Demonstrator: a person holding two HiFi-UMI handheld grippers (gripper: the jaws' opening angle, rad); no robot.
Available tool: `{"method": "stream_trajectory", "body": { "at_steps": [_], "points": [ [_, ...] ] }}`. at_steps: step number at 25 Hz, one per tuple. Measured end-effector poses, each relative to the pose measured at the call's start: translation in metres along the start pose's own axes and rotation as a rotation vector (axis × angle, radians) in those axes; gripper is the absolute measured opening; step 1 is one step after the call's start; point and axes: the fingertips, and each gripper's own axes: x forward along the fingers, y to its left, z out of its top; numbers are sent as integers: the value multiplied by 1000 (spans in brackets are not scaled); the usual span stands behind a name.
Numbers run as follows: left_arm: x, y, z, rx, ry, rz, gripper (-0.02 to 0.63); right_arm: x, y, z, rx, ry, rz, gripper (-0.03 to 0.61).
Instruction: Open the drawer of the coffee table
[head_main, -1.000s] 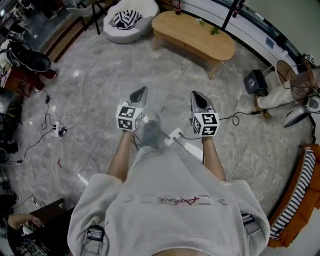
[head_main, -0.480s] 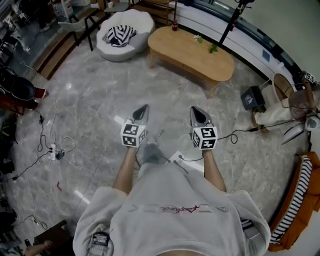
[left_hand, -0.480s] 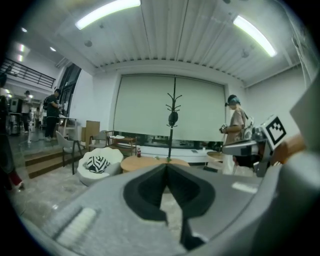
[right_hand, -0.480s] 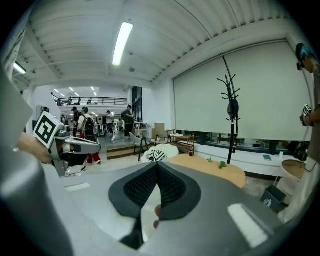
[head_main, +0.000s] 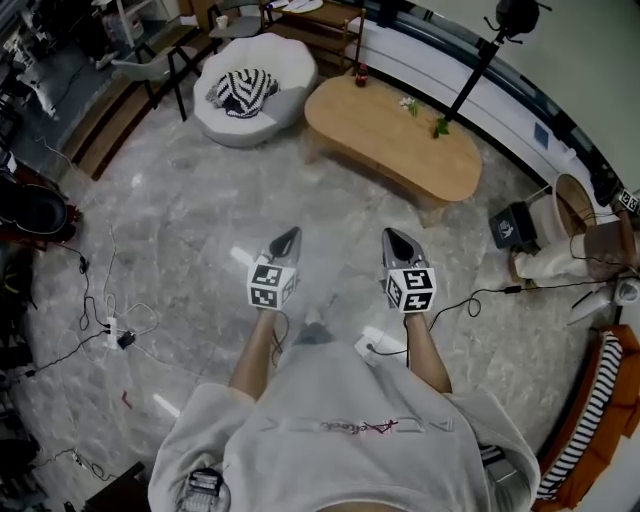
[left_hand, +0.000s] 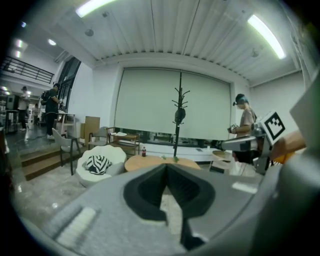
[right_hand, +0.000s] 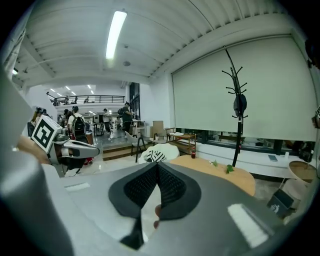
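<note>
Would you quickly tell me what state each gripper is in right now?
Left gripper: closed, holding nothing.
Right gripper: closed, holding nothing.

A white round armchair (head_main: 262, 100) stands on the grey marble floor (head_main: 180, 225), and a black-and-white striped cushion (head_main: 243, 90) lies in its seat. Thin black cables (head_main: 88, 290) run loose over the floor at the left, by a white power strip (head_main: 113, 327). A black bag (head_main: 513, 228) sits at the right, and an orange sofa (head_main: 617, 392) with a striped cloth is further right. A black coat stand (left_hand: 179, 117) rises before a pale roller blind (left_hand: 150, 105).
</note>
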Motion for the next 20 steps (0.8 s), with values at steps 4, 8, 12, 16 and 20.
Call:
{"method": "stream_trajectory", "body": {
  "at_steps": [4,8,12,16,20],
  "points": [
    [27,41,12,-7,0,-3,0,46,-4,14,0,3,-6,5],
    [49,76,23,-9,-6,-12,0,86,-2,28,-5,2,-11,5],
    [68,102,31,-10,-16,-20,0,115,-2,38,-10,-4,-16,5],
    [76,114,33,-9,-10,-30,0,128,0,39,-11,4,-21,5],
    [81,115,32,1,6,-40,0,130,-4,40,-11,4,-30,5]
  ]
}}
